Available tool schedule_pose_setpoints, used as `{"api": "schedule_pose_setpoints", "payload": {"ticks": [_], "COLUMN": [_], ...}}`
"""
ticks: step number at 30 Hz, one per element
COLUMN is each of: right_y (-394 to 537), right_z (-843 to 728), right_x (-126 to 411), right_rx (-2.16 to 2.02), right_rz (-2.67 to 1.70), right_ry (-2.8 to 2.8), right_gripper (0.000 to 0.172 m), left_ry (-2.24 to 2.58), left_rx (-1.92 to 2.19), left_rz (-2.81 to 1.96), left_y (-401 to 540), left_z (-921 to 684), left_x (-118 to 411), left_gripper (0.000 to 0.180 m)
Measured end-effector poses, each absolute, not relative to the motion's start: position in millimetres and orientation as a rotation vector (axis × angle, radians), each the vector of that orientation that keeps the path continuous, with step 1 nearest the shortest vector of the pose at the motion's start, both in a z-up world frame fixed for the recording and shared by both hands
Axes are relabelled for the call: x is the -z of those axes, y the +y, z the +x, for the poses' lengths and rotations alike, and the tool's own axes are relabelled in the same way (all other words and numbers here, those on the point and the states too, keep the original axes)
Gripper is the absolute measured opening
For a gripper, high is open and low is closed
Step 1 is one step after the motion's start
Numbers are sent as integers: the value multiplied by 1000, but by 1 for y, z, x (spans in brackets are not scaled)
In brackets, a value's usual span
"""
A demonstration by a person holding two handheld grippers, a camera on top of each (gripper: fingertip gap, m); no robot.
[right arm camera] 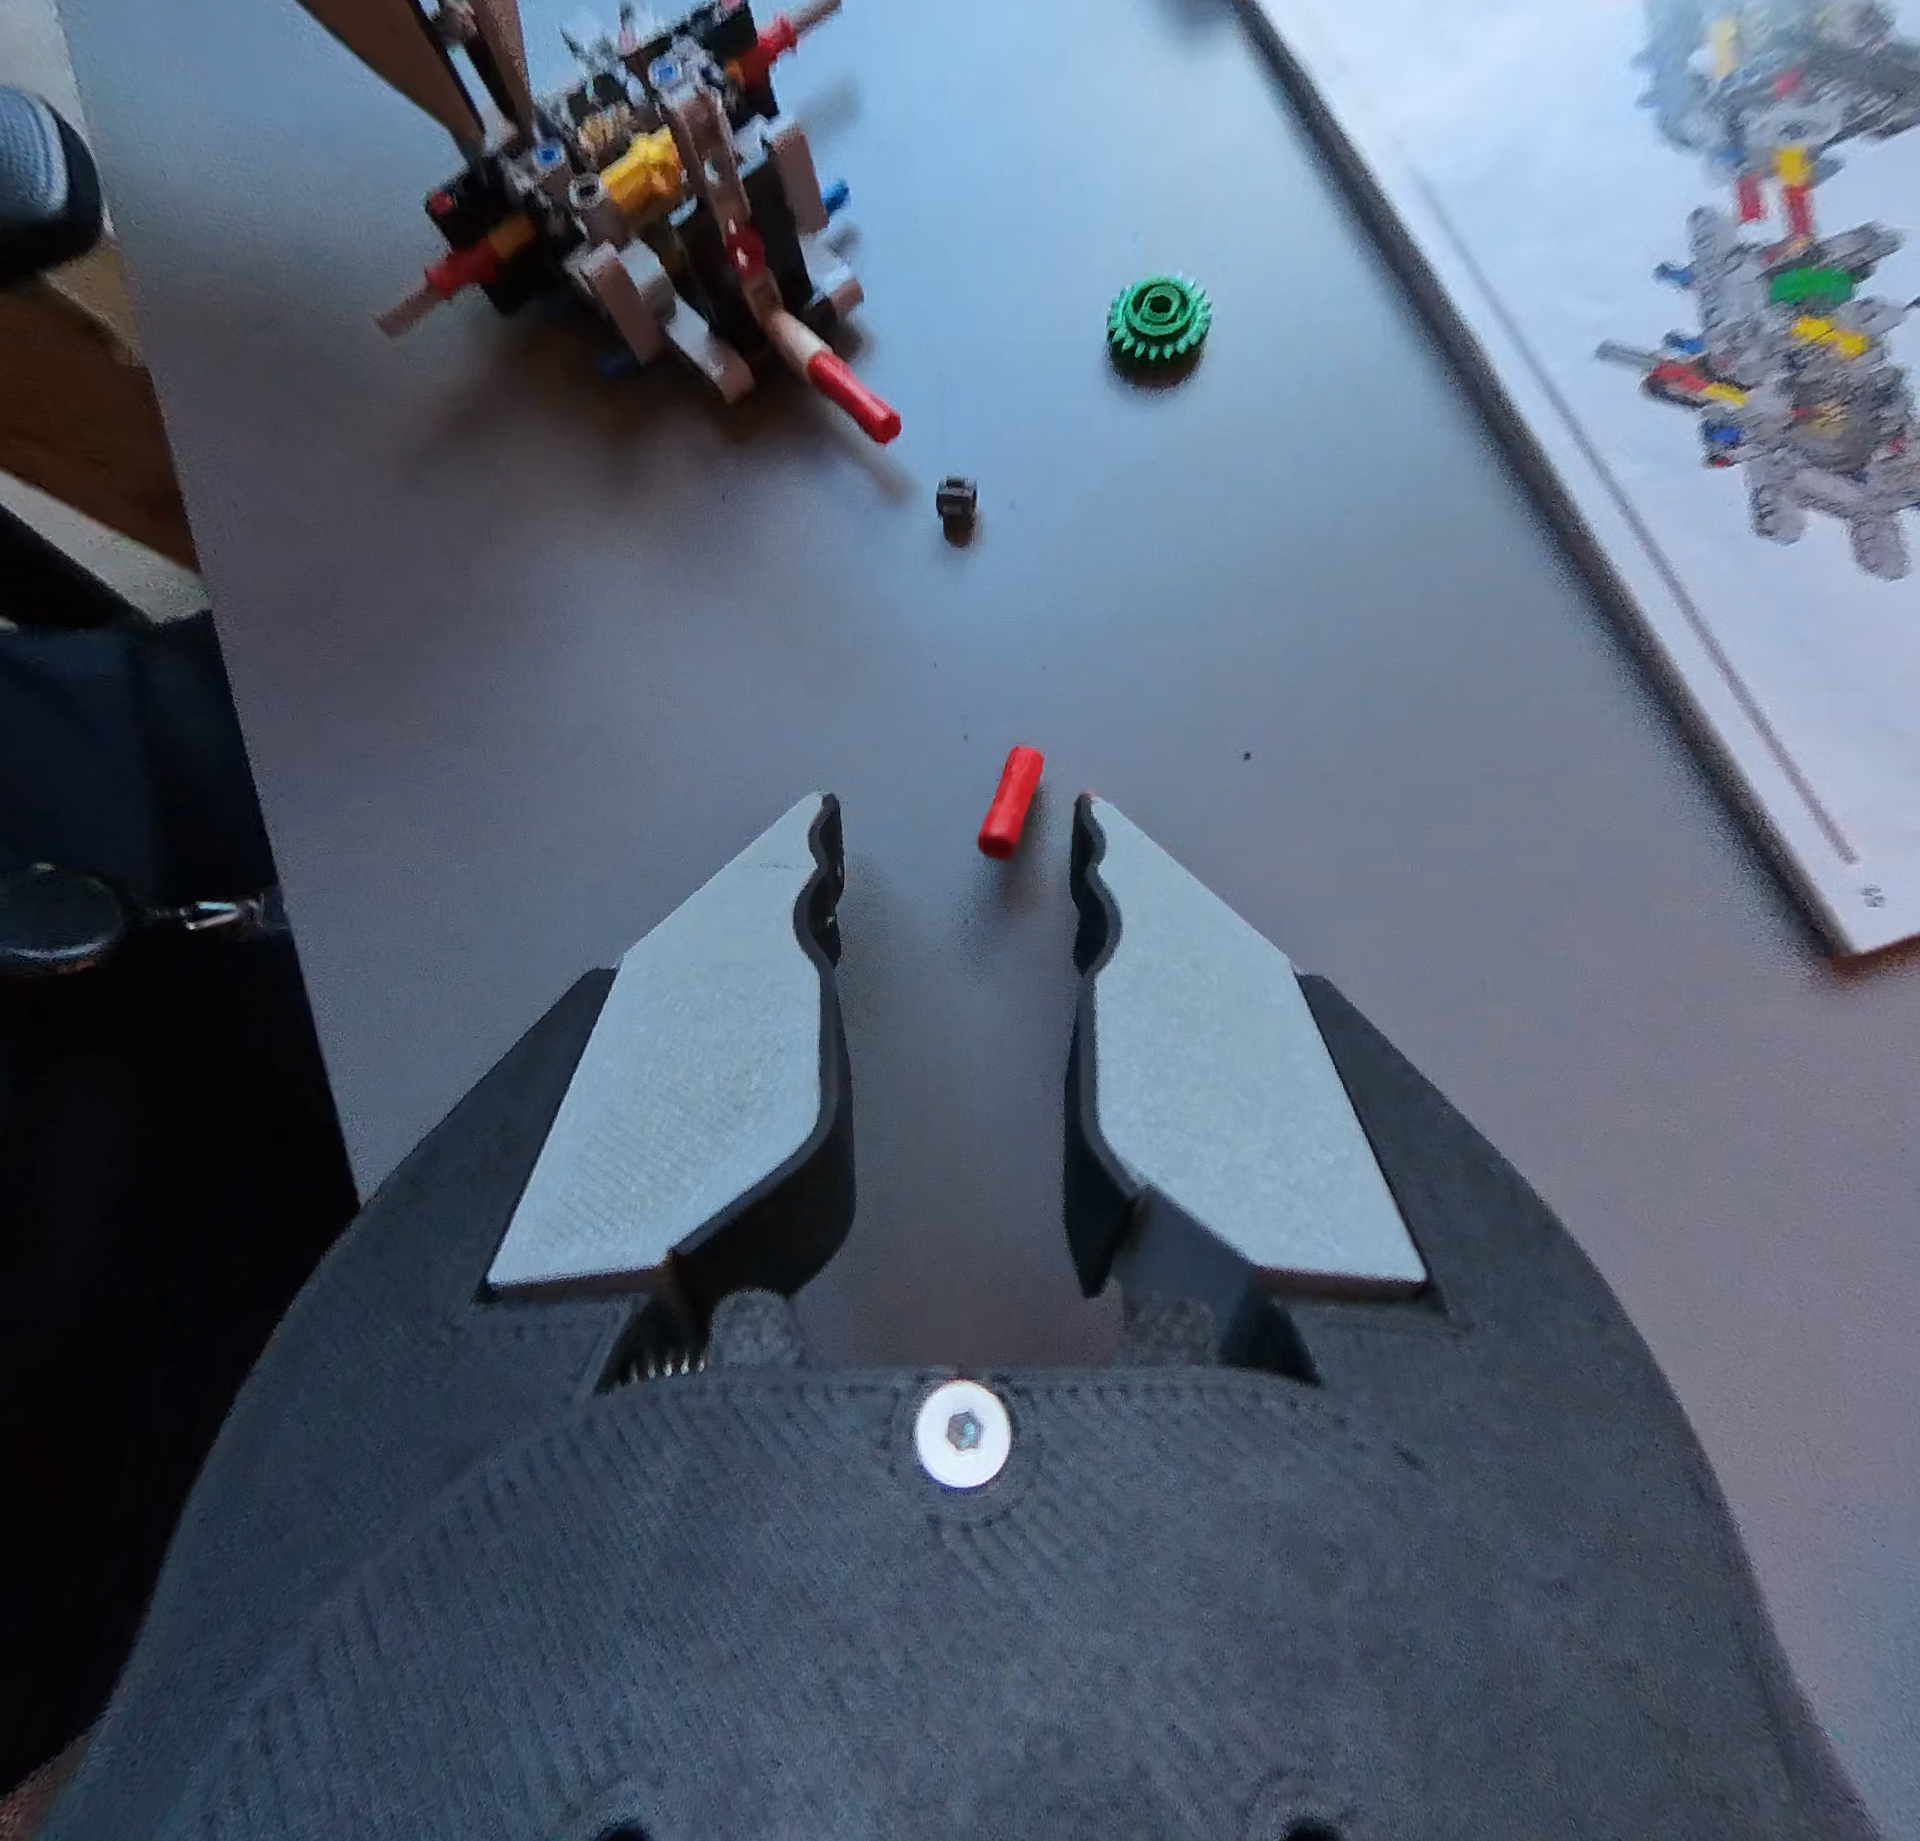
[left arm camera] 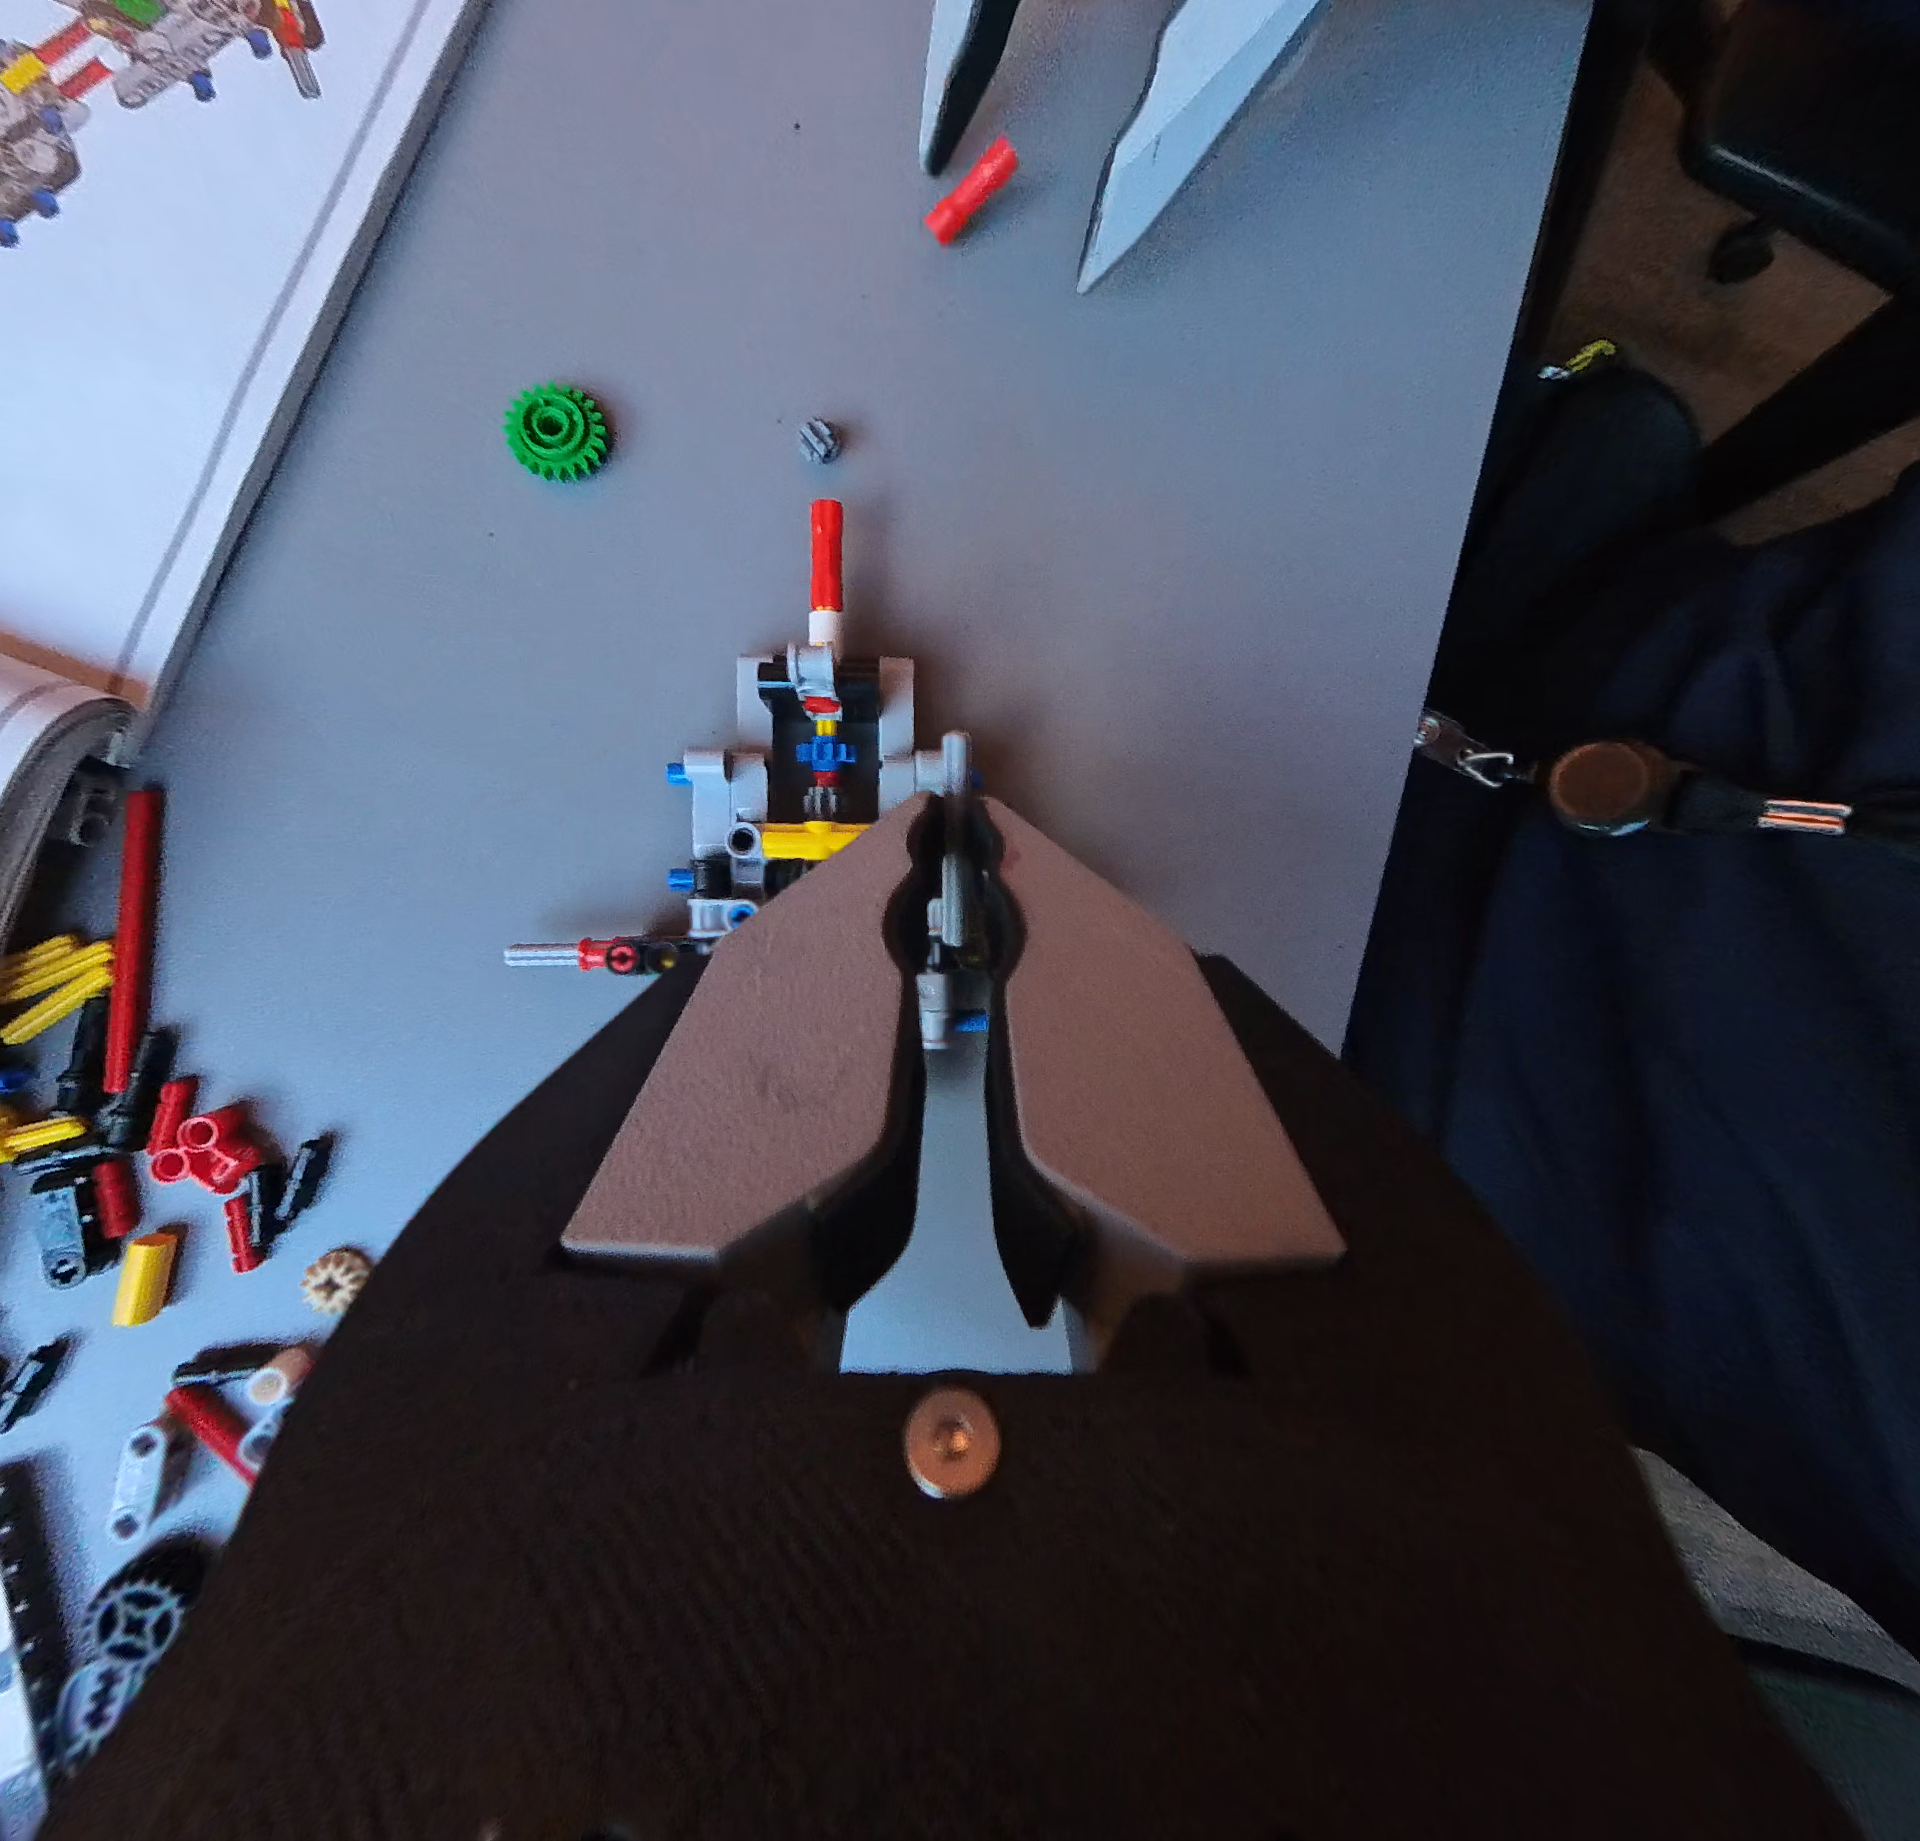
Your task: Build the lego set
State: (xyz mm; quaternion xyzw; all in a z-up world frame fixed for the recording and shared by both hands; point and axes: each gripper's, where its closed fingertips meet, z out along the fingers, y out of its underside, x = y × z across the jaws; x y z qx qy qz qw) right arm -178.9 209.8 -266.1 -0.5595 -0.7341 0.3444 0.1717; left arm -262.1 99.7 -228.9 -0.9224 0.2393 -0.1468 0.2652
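On the grey table my right gripper gapes around a loose red pin untouched, left gripper clamps the brick assembly's grey side beam; closing off-centre could flick the pin away.

Soft, dim daylight leaves a faint sheen on the grey table and short shadows. Wide-angle bending warps the edges. The brick assembly looks motion-blurred.
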Motion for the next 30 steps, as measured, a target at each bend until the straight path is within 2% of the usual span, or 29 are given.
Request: {"api": "schedule_pose_setpoints", "payload": {"ticks": [3,7,13,19,25,30], "right_y": [214,220,139,80,71,80], "right_z": [-184,-191,-210,-223,-226,-222], "right_x": [259,234,193,204,224,228], "right_rx": [-984,-1052,-1288,-1364,-1340,-1345], "right_rz": [-1496,-1412,-971,-729,-677,-684], "right_ry": [-2040,-1946,-2080,-2247,-2315,-2302], "right_gripper": [32,38,14,10,2,1], "left_ry": [633,575,632,704,675,700], "left_rx": [395,358,302,257,295,303], "left_rz": [-2516,-2481,-2444,-2461,-2451,-2437], "left_y": [93,87,82,76,74,81], "left_z": [-264,-273,-253,-229,-221,-218], "left_x": [237,234,230,240,246,247], "left_gripper": [0,0,0,0,0,0]}}
